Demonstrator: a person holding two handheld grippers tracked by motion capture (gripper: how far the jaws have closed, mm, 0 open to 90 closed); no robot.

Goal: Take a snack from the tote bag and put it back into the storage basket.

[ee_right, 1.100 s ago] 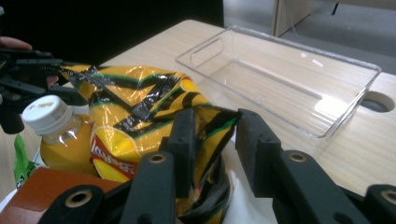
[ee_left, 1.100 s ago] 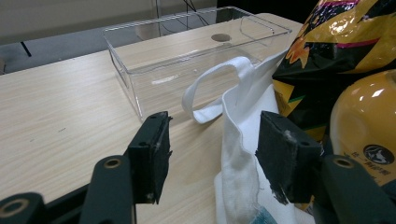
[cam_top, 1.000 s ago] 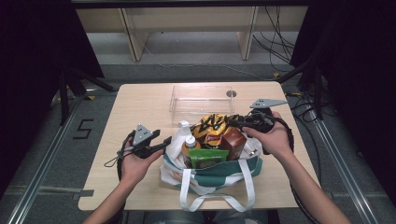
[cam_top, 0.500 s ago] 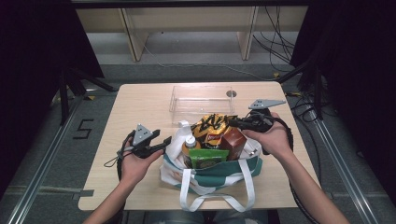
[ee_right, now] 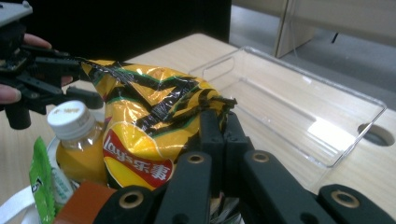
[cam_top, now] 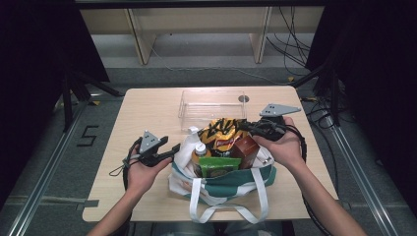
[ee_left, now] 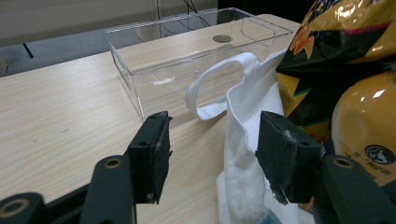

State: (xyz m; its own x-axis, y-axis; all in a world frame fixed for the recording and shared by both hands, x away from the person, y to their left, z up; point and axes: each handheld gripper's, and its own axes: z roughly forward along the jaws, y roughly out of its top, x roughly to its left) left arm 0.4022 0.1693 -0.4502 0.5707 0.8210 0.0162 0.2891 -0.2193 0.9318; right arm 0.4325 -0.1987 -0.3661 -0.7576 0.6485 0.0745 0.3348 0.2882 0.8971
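On the table (cam_top: 147, 105), at 6 o'clock, a tote bag (cam_top: 223, 179) holds snacks; clear bin (cam_top: 211, 103) at 12. Chip bag (cam_top: 223, 132) tops the tote, its edge pinched by right gripper (ee_right: 219, 109), just closed. Left gripper (ee_left: 212, 144), jaws spread, straddles tote rim at 9.

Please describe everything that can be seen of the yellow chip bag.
The chip bag is a puffed, glossy foil packet, yellow with black jagged stripes, thin green edging and a red logo band on its lower front. It stands upright in the open tote bag and rises above its rim. The right tongs, which have just been closing, are shut on the crimped top edge at its corner. An orange drink bottle with a white cap leans against one side, and a brown box sits in front. The clear tray lies behind it.
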